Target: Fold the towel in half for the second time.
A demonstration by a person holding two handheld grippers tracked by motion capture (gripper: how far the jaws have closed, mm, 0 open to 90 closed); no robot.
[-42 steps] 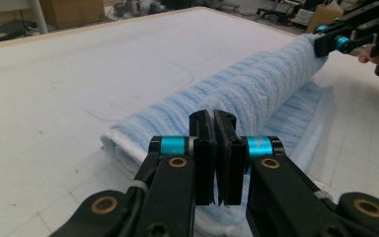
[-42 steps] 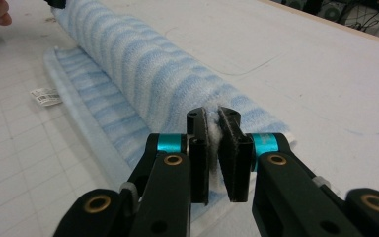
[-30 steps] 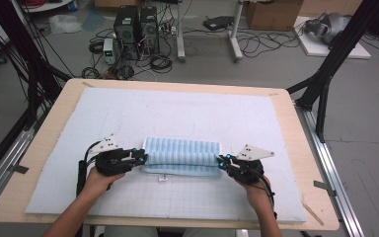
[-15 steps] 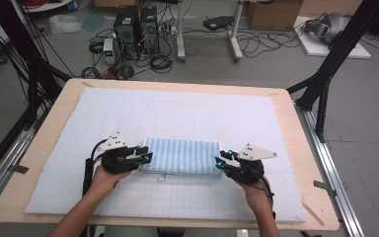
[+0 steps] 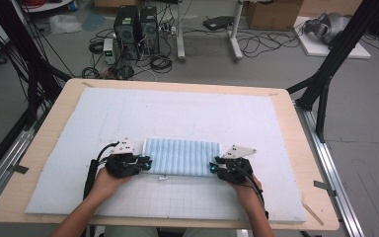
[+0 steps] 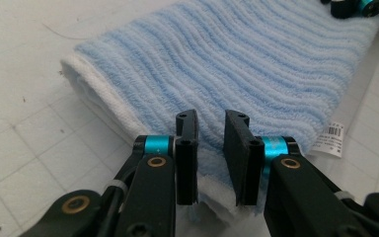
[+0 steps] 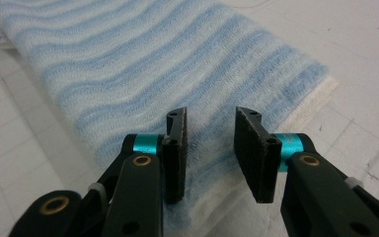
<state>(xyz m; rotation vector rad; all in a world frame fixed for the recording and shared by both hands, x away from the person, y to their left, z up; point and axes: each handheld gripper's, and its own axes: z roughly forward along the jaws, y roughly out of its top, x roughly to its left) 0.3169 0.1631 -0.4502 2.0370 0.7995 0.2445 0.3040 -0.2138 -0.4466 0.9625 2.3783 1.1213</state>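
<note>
Your left gripper (image 6: 211, 148) has its flat black jaws spread over the near left end of the folded towel (image 5: 181, 156), and your right gripper (image 7: 209, 150) gapes the same way at the right end. The towel is ribbed blue terry, oblong, lying flat on the pale gridded mat (image 5: 177, 200) between both tools.

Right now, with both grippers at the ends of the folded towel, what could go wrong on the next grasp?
The left gripper and right gripper both stand open over the blue striped towel. Its stacked white edges show at the ends, so a shallow pinch may catch only the top layer and undo the fold. The label sticks out by the left gripper and could snag. Uneven pulls might skew the towel on the white mat.
</note>
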